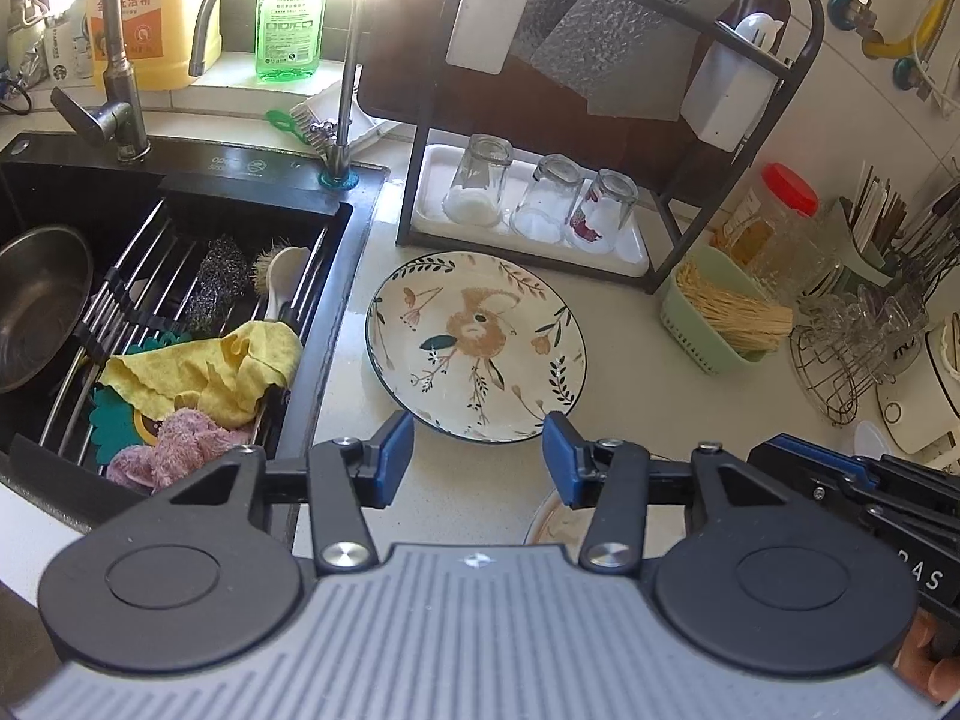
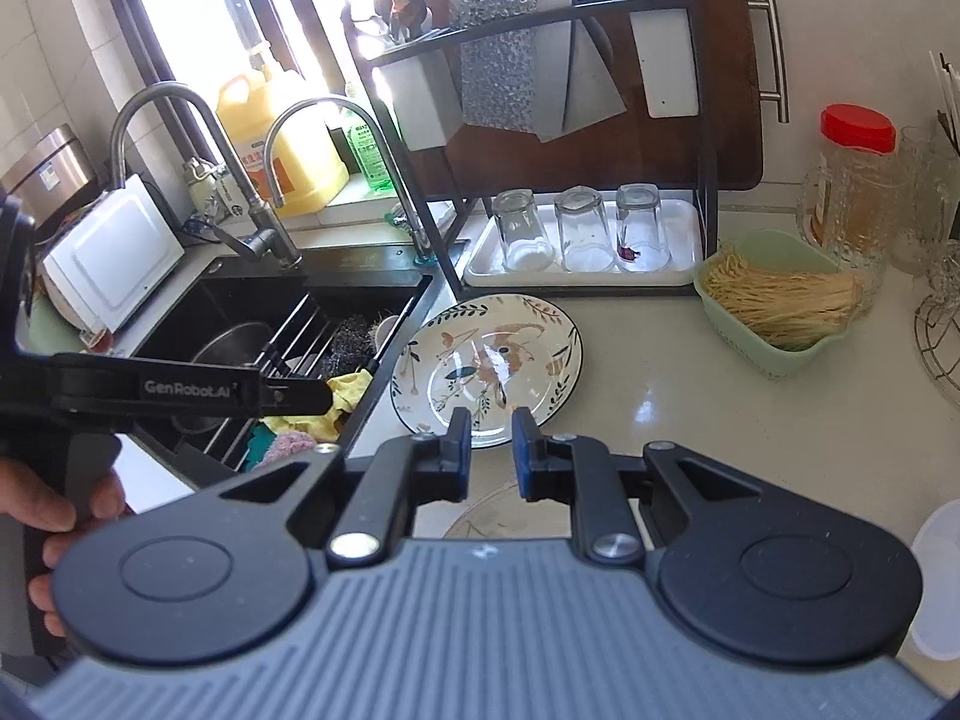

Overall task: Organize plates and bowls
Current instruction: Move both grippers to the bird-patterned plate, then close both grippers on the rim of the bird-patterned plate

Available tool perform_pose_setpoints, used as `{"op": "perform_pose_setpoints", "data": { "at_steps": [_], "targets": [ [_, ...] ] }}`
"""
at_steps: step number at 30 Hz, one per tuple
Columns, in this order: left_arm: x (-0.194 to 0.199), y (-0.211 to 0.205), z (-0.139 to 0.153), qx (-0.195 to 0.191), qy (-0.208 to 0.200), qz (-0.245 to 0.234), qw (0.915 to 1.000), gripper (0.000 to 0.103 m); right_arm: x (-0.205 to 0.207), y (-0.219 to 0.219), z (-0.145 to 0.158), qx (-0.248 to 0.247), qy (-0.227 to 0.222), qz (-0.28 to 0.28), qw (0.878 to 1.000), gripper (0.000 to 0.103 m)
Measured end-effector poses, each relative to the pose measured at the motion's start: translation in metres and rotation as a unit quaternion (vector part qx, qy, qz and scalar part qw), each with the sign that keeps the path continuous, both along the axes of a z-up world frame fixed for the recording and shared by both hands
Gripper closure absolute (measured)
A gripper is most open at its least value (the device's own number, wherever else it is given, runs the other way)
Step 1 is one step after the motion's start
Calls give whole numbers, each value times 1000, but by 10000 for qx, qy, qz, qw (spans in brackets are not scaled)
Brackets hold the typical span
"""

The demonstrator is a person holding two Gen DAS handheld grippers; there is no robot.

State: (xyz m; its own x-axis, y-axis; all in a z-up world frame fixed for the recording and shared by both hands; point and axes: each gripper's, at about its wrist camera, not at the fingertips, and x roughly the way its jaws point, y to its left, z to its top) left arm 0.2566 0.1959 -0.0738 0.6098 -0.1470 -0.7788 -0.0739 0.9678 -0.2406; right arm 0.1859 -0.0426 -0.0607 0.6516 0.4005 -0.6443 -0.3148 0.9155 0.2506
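Left wrist view looks down on a floral plate (image 1: 477, 348) lying flat, face up, on the pale countertop (image 1: 630, 372), just right of the black sink (image 1: 180, 192); being round, it has no long axis, though its painted sprigs run roughly near to far. The left gripper (image 1: 478, 456) hovers at the plate's near rim with its blue pads (image 1: 393, 456) spread wide and nothing between them. Below it a second plate (image 1: 555, 519) peeks out, mostly hidden by the gripper body.

In the right wrist view the right gripper (image 2: 491, 450) sits over the same near rim, fingers parted by a narrow gap and holding nothing.

Far of the plate stands a black dish rack (image 1: 600, 138) with three upturned glasses (image 1: 543, 204) on a white tray (image 1: 438, 222). To the right, a green basket (image 1: 714, 324) holds pale strands, beside a red-lidded jar (image 1: 774, 216) and a wire holder (image 1: 840, 360). In the sink are a steel bowl (image 1: 36, 306), a yellow cloth (image 1: 210, 366) and a scourer (image 1: 219, 282) on a roll-up rack. Detergent bottles (image 1: 150, 18) line the bright window sill behind the taps (image 1: 120, 60)
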Motion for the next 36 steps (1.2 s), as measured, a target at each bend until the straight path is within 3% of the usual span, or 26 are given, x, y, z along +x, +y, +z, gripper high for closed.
{"op": "perform_pose_setpoints", "data": {
  "at_steps": [21, 22, 24, 26, 36],
  "targets": [
    [91, 51, -56, -107, 580, -1018, 9931, 49, 54, 57, -34, -142, 681, -1128, 9912, 83],
    [96, 53, -58, -113, 591, -1047, 9927, 49, 58, 58, -36, -124, 768, -1218, 9895, 82],
    [106, 57, -61, -127, 604, -1063, 9924, 49, 64, 59, -38, -51, 855, -1324, 9875, 60],
    [116, 60, -65, -149, 644, -1097, 9918, 49, 71, 62, -39, -20, 908, -1363, 9865, 53],
    [163, 72, -97, -216, 1037, -1241, 9866, 49, 118, 59, -66, -83, 1303, -1829, 9744, 53]
  ]
}}
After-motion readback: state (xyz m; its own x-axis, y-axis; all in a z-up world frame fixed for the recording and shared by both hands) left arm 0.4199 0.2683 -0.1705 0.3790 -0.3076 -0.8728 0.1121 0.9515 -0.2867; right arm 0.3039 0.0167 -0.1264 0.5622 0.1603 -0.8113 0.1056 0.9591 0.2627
